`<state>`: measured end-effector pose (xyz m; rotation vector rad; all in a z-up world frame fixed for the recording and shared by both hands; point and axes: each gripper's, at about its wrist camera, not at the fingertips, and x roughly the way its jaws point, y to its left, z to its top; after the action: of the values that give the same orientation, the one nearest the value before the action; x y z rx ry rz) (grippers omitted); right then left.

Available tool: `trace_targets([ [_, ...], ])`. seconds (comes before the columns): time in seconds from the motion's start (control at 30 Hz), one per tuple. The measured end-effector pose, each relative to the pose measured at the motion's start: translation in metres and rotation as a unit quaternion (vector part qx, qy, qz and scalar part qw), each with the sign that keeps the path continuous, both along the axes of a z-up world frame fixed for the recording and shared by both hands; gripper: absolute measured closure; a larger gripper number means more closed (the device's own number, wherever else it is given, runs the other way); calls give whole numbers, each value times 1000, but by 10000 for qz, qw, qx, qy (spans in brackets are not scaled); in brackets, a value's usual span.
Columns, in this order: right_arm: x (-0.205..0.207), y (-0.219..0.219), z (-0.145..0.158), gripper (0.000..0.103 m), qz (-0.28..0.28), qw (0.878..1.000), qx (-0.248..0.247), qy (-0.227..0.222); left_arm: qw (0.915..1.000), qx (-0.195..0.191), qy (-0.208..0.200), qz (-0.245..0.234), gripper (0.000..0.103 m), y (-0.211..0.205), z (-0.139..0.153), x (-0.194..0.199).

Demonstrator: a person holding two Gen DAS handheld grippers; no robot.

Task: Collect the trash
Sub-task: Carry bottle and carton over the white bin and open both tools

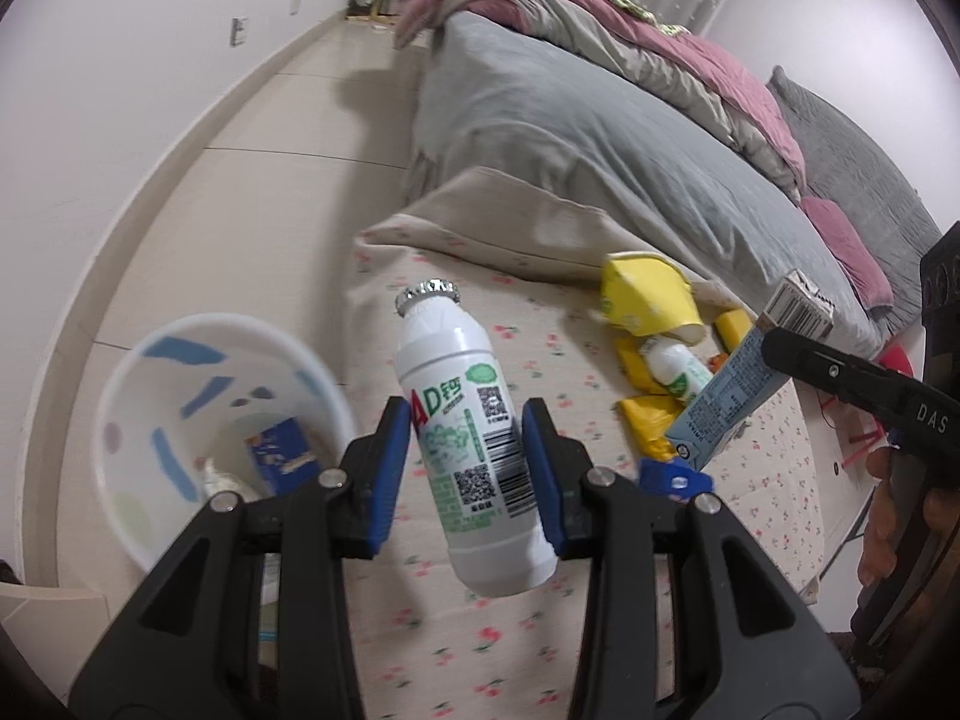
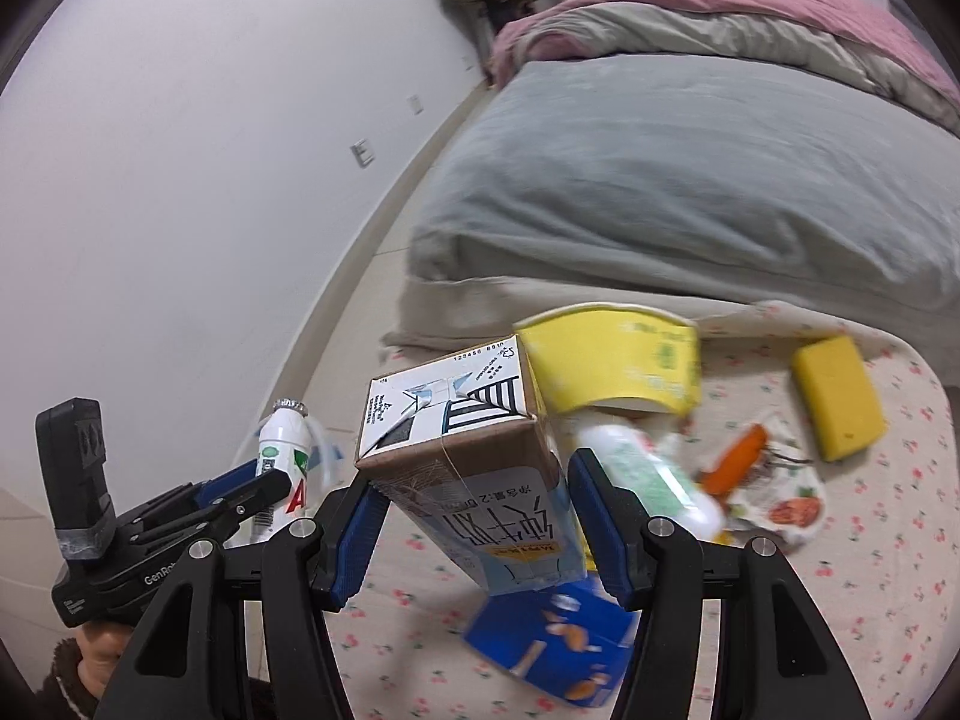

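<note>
1. Trash bin [image 1: 180, 420], white with blue marks, stood on the floor at eight o'clock in the left wrist view, mouth tilted toward the camera, a blue packet [image 1: 282, 450] already inside; probably parked by the mat for short drops.
2. Left gripper [image 1: 474, 468] was closed around a white drink bottle [image 1: 474, 450], blue pads pressed on its label, foil cap pointing to twelve o'clock; lifted clear of the floral mat [image 1: 540, 630], likely bound for the bin.
3. Loose litter lay at two o'clock on the mat: a yellow paper cup [image 1: 651, 294] on its side, a second small bottle [image 1: 675, 369], yellow wrappers [image 1: 651, 420].
4. Right gripper [image 2: 468, 516] was clamped on a milk carton [image 2: 474, 468], tilted, folded top toward eleven o'clock, held above a blue box [image 2: 552, 648].
5. Yellow sponge [image 2: 837, 396] and an orange-printed wrapper [image 2: 774, 492] remained at three o'clock, not yet collected.
</note>
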<state>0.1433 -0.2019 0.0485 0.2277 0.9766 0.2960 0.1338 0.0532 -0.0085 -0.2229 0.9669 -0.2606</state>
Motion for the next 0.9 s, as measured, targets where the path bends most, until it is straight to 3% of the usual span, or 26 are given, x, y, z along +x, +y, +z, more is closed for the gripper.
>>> trace_targets([
  [0.47,12,110,-18,42,795,9968,41,121,9979,137,29,638,63,83,-11,-20],
  [0.9,28,188,-42,42,1225,9907,488,335,9945,92,108,1034,63,128,-21,-27],
])
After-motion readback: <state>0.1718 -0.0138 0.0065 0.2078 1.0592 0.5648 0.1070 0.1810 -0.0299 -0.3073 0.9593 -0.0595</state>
